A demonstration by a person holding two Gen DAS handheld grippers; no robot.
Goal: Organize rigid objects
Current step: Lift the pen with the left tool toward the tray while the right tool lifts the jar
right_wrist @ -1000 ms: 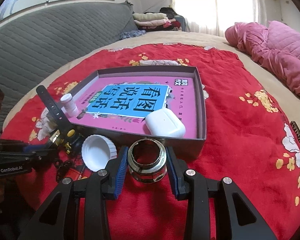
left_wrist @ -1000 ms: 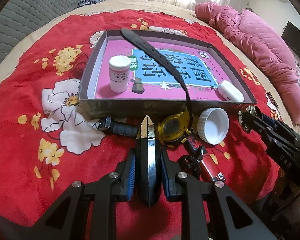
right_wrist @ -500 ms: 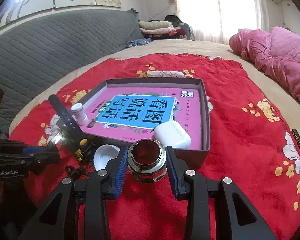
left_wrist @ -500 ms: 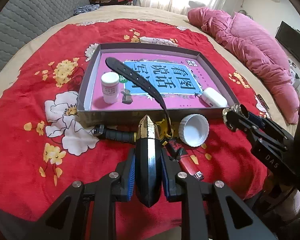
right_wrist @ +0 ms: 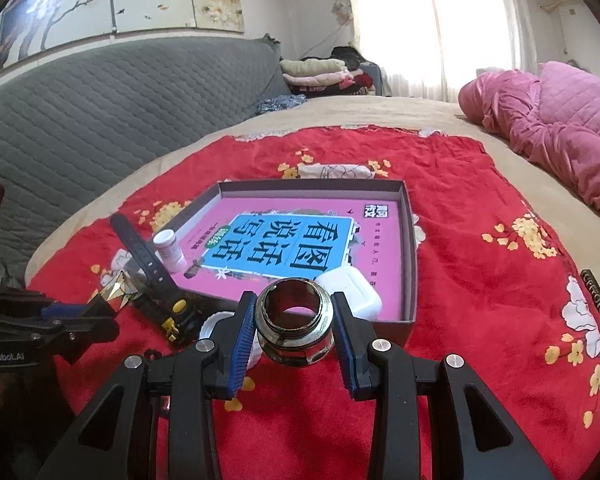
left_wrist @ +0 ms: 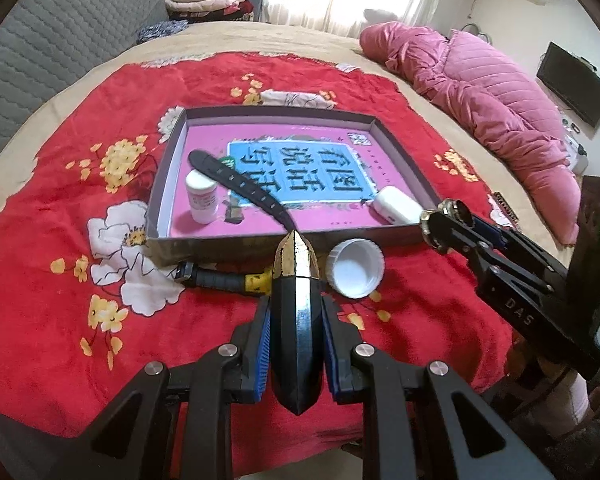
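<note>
A: Two grippers, both loaded. Nearest in the left wrist view, the left gripper (left_wrist: 296,344) is clamped narrow on a black faceted piece with a gold tip (left_wrist: 296,312), held clear above the red blanket (left_wrist: 40,300).

B: And the right gripper (right_wrist: 294,334)?

A: Its blue pads press on a shiny metal ring fitting (right_wrist: 293,326), carried above the blanket just short of the near wall of the tray (right_wrist: 410,264).

B: What lies below them?

A: Just beyond the left gripper, on the blanket, a white cap (left_wrist: 355,267) lies open side up, and a black-and-yellow watch (left_wrist: 224,280) is beside it, one strap (left_wrist: 240,190) rising over the tray's near wall.

B: Inside the tray?

A: A pink book cover lines the floor. A small white bottle (left_wrist: 201,196) stands at the near left, a white earbud case (left_wrist: 396,205) lies at the near right. Farther off are a pink quilt (left_wrist: 492,108) and a grey quilted headboard (right_wrist: 120,120).

B: So which step?

A: My judgement: carrying both pieces to the tray. The next move calls for taking each gripper forward over the near wall, lowering to a bare pink patch clear of the bottle and case, then spreading the jaws. The watch strap could snag the left one.
</note>
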